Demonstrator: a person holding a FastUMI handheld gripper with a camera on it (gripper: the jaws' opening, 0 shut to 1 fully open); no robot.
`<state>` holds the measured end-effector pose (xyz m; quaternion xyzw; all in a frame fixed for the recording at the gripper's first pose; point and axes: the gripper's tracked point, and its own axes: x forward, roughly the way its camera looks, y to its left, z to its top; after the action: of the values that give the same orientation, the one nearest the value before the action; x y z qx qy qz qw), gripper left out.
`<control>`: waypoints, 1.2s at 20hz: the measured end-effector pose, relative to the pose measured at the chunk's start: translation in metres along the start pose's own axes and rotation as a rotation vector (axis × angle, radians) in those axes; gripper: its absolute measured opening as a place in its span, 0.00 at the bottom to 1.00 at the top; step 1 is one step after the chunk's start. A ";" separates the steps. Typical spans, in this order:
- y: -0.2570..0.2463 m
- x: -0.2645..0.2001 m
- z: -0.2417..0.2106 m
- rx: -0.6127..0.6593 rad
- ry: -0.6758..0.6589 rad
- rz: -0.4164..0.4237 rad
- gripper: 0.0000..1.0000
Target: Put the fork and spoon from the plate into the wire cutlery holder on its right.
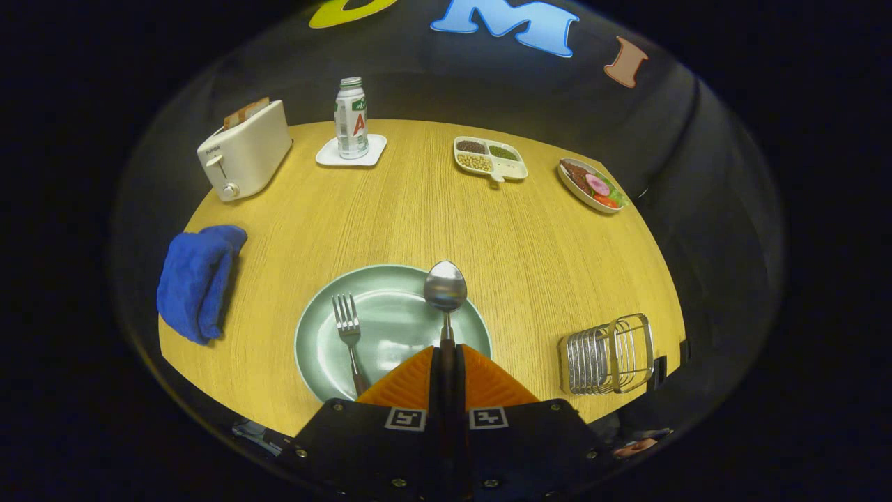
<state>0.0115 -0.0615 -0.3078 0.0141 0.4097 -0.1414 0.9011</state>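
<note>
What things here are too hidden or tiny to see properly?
- Spoon handle: in the gripper view it disappears between the closed fingers of the gripper.
- Fork handle end: covered by one finger.
- Plate near rim: behind the gripper body.
- Toaster contents: just a top edge sticks out.
- Bottle label: too small to read.

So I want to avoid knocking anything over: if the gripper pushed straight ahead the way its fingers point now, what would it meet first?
The gripper is shut on the spoon, which leads. Straight ahead lies the far rim of the plate, then bare table, and furthest off the divided snack tray, probably slightly to the right. Height above the plate is unclear.
</note>
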 end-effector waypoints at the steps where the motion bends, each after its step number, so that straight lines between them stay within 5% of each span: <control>1: -0.005 -0.001 0.002 0.004 -0.008 -0.008 0.08; 16: -0.137 -0.063 -0.007 0.330 -0.030 -0.279 0.08; 24: -0.160 -0.061 -0.045 0.427 0.073 -0.301 0.08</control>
<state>-0.1027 -0.1940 -0.2777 0.1481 0.4001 -0.3566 0.8312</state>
